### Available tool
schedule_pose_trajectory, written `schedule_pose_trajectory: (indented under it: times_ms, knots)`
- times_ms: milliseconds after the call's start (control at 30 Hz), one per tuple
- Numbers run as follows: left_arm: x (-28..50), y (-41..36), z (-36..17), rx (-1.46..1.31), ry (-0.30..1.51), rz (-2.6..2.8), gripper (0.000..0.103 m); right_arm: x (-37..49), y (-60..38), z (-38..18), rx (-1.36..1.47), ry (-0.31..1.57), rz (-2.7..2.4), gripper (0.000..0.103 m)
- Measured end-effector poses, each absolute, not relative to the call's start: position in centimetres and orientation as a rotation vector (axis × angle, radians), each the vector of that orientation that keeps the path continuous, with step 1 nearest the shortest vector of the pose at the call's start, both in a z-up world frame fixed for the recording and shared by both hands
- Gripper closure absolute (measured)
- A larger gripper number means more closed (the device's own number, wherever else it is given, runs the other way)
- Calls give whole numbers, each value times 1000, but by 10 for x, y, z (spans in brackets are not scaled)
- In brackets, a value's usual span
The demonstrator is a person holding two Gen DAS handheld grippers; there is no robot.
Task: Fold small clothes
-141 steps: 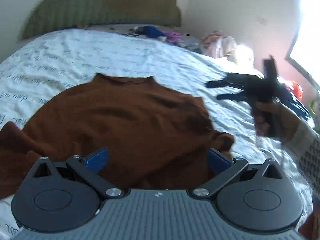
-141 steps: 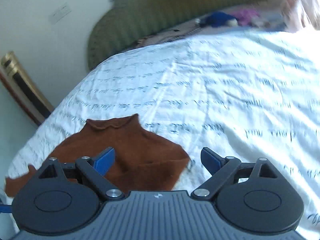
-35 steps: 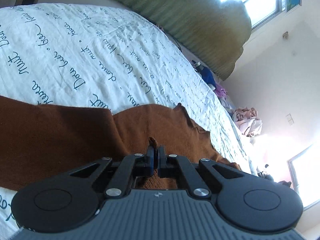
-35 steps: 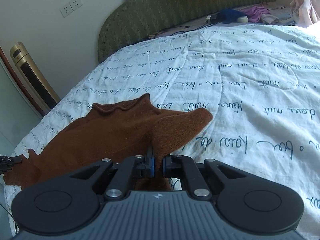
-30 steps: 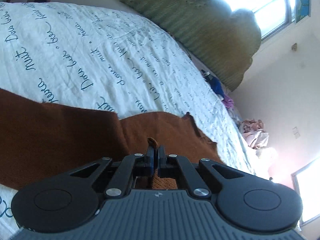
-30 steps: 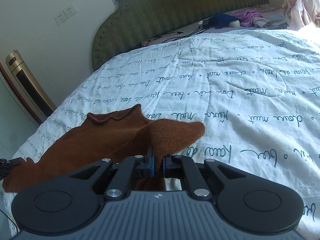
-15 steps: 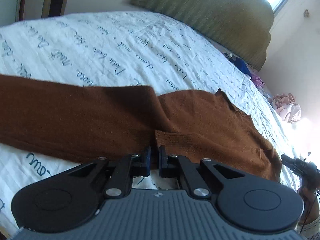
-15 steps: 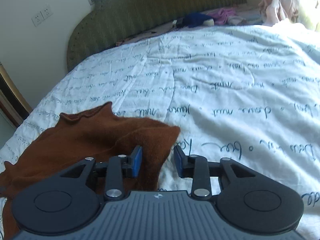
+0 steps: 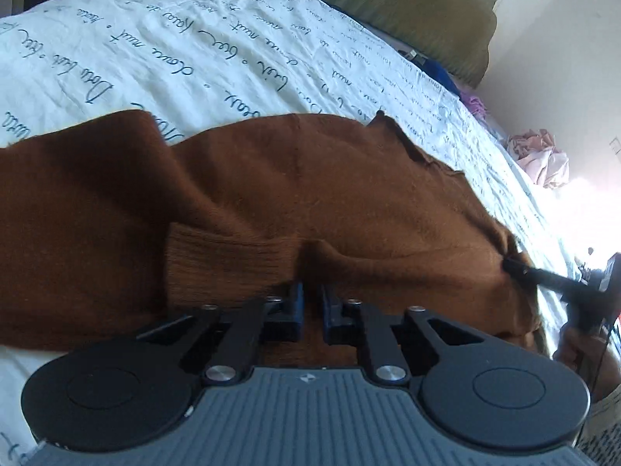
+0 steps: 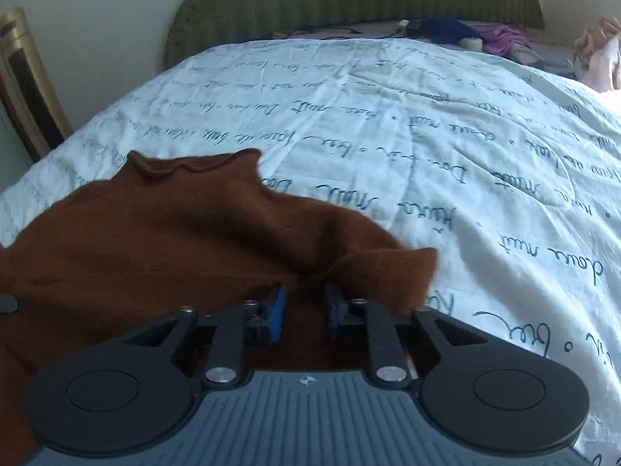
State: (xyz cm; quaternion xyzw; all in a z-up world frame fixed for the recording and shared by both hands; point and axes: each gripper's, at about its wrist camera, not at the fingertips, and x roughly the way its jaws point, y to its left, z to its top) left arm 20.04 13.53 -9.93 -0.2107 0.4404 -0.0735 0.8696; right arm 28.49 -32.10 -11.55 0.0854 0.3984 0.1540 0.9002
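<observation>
Brown knit lies unpinched under the left gripper [image 9: 309,295], whose jaws are opening. The right gripper [image 10: 304,297] stands narrowly apart over a folded flap. Beyond, the sweater [image 9: 349,194] lies spread on the quilt [image 9: 194,39]. It looks soft, light and floppy, likely best pinched at cuffs or hem.

I see a white bedspread [image 10: 446,124] with dark script, a green padded headboard [image 10: 349,0], and pink clothes [image 9: 539,157] heaped against the wall
</observation>
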Motion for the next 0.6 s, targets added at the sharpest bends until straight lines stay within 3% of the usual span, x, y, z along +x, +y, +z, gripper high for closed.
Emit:
schedule_pose_trajectory:
  times_ms: [33, 133, 167, 333, 400, 433, 467, 500, 567, 600]
  knots:
    - [194, 142, -101, -471, 933, -161, 89, 284, -325, -116, 169, 821, 320, 103]
    - [181, 149, -102, -463, 930, -159, 91, 277, -320, -105, 187, 826, 297, 103]
    - [179, 150, -103, -479, 928, -156, 91, 269, -312, -96, 175, 802, 310, 97]
    - [168, 144, -98, -422, 906, -141, 91, 251, -271, -107, -107, 805, 300, 90]
    - [165, 152, -92, -474, 896, -150, 87, 253, -272, -100, -65, 833, 267, 88]
    - [161, 162, -88, -518, 871, -161, 79, 253, -272, -93, -27, 835, 256, 84]
    - [156, 173, -82, -553, 833, -159, 61, 250, -267, -86, -1, 816, 279, 72]
    - [149, 187, -76, -580, 791, -138, 31, 247, -260, -79, 3, 795, 315, 63]
    - [132, 219, -64, -613, 696, -58, 0, 237, -240, -65, -1, 746, 373, 20]
    - [124, 238, -59, -636, 650, -37, 4, 233, -230, -59, -6, 728, 405, 18]
